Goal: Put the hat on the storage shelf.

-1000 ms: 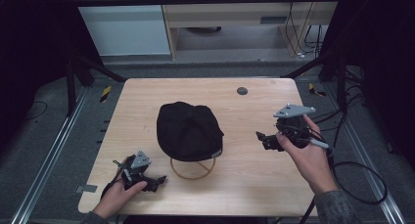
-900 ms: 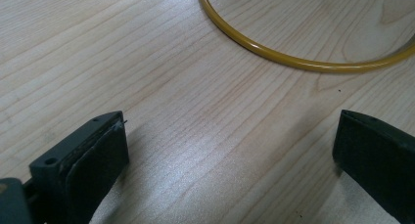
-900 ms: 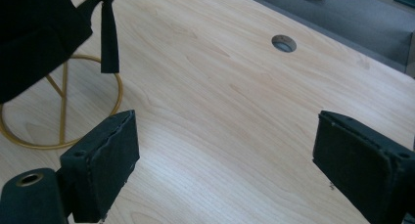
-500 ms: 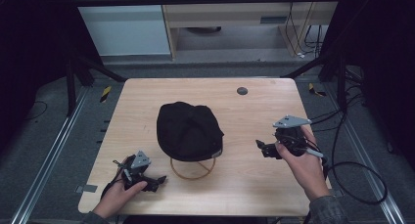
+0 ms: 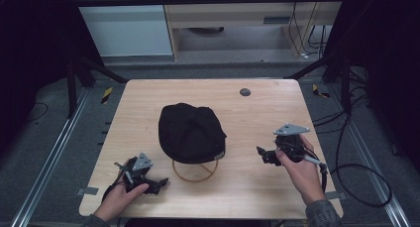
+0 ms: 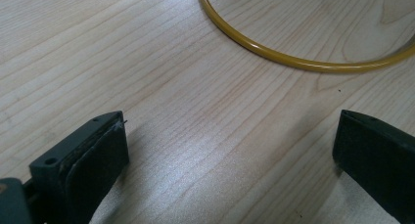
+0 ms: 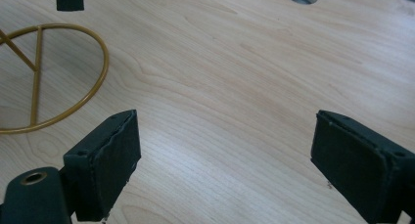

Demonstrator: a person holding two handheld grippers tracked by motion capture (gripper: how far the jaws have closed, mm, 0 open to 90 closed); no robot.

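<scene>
Pale wood table (image 5: 148,108) stands on grey floor between dark frame rails. At its middle, a black cap (image 5: 190,132) sits atop a yellow wire ring stand (image 5: 194,170). Your left gripper (image 5: 157,183) rests near the front edge, jaws spread; your right gripper (image 5: 261,153) hovers beside the cap, jaws wide apart. A round hole (image 5: 244,92) marks the far side.
</scene>
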